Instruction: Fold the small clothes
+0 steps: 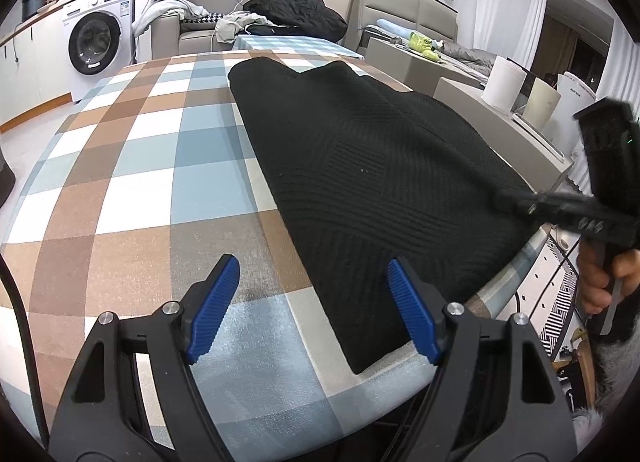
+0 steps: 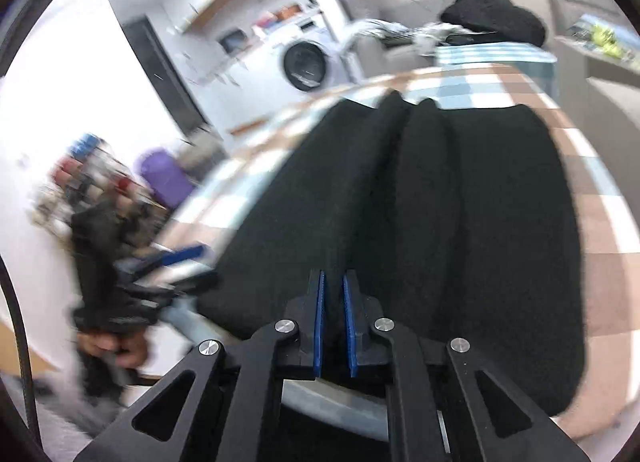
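The black knit garment [image 1: 380,181] lies flat on the checked tablecloth [image 1: 132,165], filling the centre and right of the left wrist view and running from the upper middle down to the lower right table edge. In the right wrist view it fills the centre of the frame, with two lengthwise ridges of fabric in its upper middle.

My right gripper [image 2: 334,326] sits at the near hem, bottom centre of its own view. Its blue pads stand almost together, and I judge them clenched on the garment's near edge, though motion blur prevents confirming how much fabric lies between them. My left gripper [image 1: 314,306] hangs released at the bottom of its view, pads wide apart; the right-hand pad overlaps the garment's lower left edge, the other is over bare cloth.

Procedure for this step, as I judge it:
1. Verify the right grip holds every layer before lifting.
2. Bring the left gripper onto the matching hem corner and close it.
3. Lift both corners together and keep the hem taut.
4. Carry the hem over evenly so the ridges flatten and do not crease.

The washing machine [image 1: 96,41] stands at upper left, well apart.
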### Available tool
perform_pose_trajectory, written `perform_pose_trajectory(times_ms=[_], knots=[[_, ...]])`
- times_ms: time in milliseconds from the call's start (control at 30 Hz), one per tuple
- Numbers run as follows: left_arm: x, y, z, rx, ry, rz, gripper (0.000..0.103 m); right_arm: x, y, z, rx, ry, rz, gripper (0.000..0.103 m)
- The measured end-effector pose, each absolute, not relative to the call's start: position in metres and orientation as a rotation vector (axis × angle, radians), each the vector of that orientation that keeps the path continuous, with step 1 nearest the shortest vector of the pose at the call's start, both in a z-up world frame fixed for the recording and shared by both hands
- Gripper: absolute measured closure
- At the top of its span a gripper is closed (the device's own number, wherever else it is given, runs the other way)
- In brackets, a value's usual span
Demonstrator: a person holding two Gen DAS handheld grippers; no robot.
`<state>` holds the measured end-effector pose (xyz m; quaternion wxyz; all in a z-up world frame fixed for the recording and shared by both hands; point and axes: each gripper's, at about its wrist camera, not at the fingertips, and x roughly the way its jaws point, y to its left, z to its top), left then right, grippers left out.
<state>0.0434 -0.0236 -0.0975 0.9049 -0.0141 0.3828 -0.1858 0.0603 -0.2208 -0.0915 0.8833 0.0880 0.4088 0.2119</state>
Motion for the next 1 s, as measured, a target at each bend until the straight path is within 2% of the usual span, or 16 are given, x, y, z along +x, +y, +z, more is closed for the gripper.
perform_pose_trajectory(times_ms=[100,200,333,467,800,867,900,933,1000], knots=[[0.044,-0.025,-0.098,-0.025,0.794,-0.385,0.028,0.06,-0.22,-0.099,0.184,0.881,0.434,0.087],[0.045,-0.027,-0.098,-0.016,0.79,-0.372,0.028,0.057,-0.23,-0.088,0.219,0.836,0.425,0.064],[0.048,-0.029,-0.1,-0.028,0.798,-0.381,0.028,0.055,-0.257,-0.076,0.24,0.775,0.285,0.058],[0.061,-0.031,-0.103,-0.059,0.822,-0.381,0.028,0.055,-0.284,-0.073,0.296,0.76,0.2,0.039],[0.097,-0.049,-0.11,-0.056,0.845,-0.35,0.029,0.076,-0.32,-0.095,0.318,0.801,0.064,0.038],[0.102,-0.05,-0.109,-0.066,0.849,-0.347,0.037,0.081,-0.321,-0.102,0.321,0.815,0.055,0.039],[0.102,-0.05,-0.109,-0.078,0.847,-0.354,0.054,0.084,-0.321,-0.106,0.321,0.823,0.055,0.044],[0.104,-0.05,-0.109,-0.087,0.846,-0.36,0.062,0.086,-0.321,-0.107,0.312,0.815,0.054,0.045],[0.104,-0.051,-0.107,-0.076,0.827,-0.362,0.075,0.091,-0.316,-0.109,0.293,0.826,0.086,0.069]])
